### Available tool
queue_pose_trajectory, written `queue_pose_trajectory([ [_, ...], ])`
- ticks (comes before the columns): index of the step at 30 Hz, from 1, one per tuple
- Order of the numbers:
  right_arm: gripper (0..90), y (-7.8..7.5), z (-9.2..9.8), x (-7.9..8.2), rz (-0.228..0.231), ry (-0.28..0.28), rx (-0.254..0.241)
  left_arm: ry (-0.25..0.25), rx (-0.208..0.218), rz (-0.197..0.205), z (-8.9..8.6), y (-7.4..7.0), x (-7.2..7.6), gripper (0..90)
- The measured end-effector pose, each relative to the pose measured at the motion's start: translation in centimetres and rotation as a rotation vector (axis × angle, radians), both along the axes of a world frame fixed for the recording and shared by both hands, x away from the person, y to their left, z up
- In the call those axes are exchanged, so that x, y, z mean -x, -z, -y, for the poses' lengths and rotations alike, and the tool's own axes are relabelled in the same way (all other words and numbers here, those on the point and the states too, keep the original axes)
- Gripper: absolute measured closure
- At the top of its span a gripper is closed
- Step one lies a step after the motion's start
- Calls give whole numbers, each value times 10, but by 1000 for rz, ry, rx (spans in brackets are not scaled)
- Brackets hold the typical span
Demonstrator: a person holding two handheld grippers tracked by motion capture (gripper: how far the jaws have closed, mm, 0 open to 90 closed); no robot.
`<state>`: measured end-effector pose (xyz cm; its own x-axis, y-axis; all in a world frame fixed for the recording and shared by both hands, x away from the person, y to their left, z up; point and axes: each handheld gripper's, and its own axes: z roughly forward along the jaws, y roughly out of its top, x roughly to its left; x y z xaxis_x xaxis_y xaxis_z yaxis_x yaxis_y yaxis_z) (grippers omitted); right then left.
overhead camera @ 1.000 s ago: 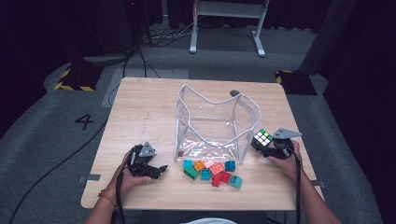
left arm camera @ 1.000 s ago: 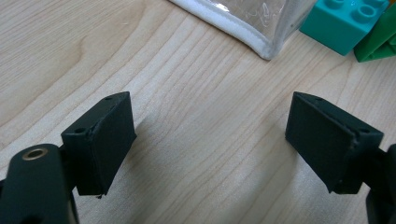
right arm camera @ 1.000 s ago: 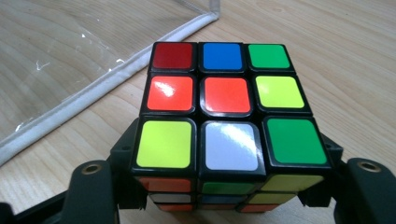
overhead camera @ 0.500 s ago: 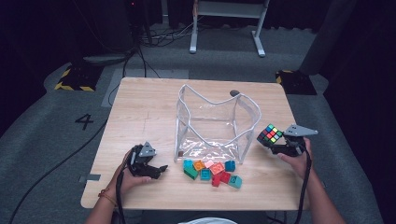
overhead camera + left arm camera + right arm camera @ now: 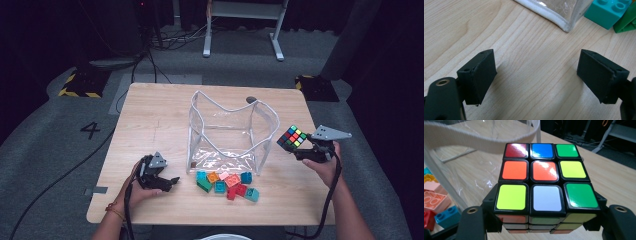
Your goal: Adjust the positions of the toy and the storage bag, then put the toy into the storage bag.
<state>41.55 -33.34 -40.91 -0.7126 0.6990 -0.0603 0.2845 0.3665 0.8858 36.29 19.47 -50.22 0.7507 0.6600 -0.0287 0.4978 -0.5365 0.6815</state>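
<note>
A scrambled puzzle cube [image 5: 292,136] [image 5: 544,182] hangs in the air at the right side of the table, and my right gripper [image 5: 299,148] is shut on it, held beside the clear plastic bag [image 5: 227,134]. The bag's white-edged rim [image 5: 481,141] shows just beyond the cube in the right gripper view. My left gripper [image 5: 167,182] rests low at the table's front left, jaws wide open over bare wood [image 5: 536,75], with nothing between them. The bag's corner [image 5: 564,20] and a teal brick [image 5: 607,12] lie ahead of it.
Several coloured toy bricks [image 5: 227,184] lie in a heap in front of the bag. The wooden table [image 5: 155,120] stands on grey floor with cables, a white frame [image 5: 240,25] stands behind it, and a dark object [image 5: 251,99] lies beyond the bag.
My right gripper has risen off the table with the cube and moved slightly right and up beside the bag. The left gripper stayed where it was.
</note>
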Motion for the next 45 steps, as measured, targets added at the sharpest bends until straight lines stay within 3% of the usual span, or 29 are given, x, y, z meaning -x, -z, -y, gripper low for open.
queue_pose_trajectory([
  [10,344,-50,-4,-3,52,-35,3,1,-2,3,0,0,0,159],
  [11,344,-61,-7,-5,62,-41,8,1,-2,3,0,0,0,159],
  [18,343,-84,-15,-10,91,-57,10,1,-2,3,0,0,0,159],
  [32,344,-118,-37,-16,94,-131,2,0,-2,3,0,0,0,158],
  [42,344,-128,-57,-24,79,-187,9,1,-1,4,0,0,0,158],
  [45,343,-129,-67,-26,76,-219,32,-5,4,-2,0,0,1,159],
])
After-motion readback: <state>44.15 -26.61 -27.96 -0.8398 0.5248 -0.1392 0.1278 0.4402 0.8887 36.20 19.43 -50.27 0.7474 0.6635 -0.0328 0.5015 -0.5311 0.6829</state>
